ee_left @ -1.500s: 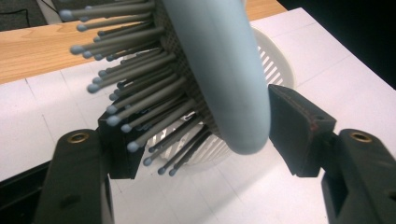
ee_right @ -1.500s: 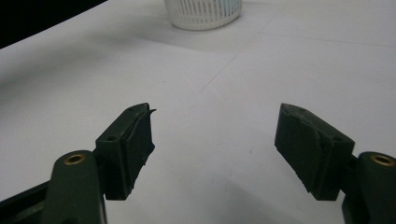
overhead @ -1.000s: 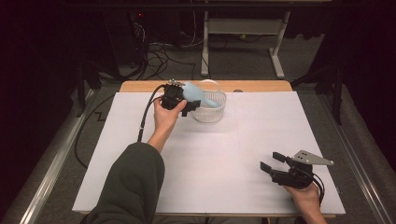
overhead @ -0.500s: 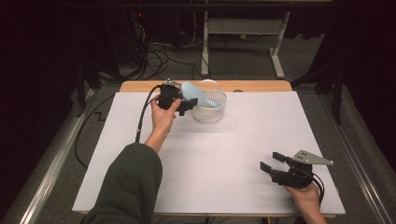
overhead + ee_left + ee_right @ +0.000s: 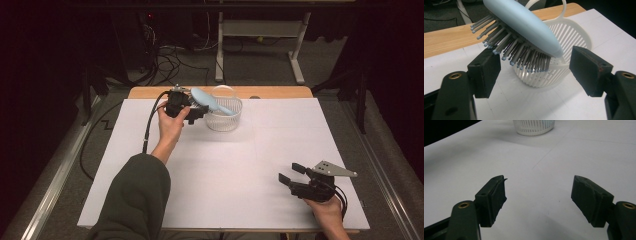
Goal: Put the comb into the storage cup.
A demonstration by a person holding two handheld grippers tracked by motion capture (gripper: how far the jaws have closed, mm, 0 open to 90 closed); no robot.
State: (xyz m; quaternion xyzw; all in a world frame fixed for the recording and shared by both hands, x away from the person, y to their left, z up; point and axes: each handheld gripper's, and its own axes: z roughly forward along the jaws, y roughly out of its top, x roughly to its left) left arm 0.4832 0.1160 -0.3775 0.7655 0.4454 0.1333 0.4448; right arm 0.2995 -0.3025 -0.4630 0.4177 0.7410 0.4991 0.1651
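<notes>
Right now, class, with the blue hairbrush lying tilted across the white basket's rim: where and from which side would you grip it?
Probably by the paddle head, the raised end of the hairbrush that overhangs the basket on the side of the left hand-held gripper. Come from that side, one pad on the smooth blue back, one against the bristles. The far end dips into the basket, so its rim blocks access there.

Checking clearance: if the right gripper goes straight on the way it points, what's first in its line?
Bare white table cover, then probably the white basket at the far end; depth is unclear. The right gripper is open, nothing between its jaws.
</notes>
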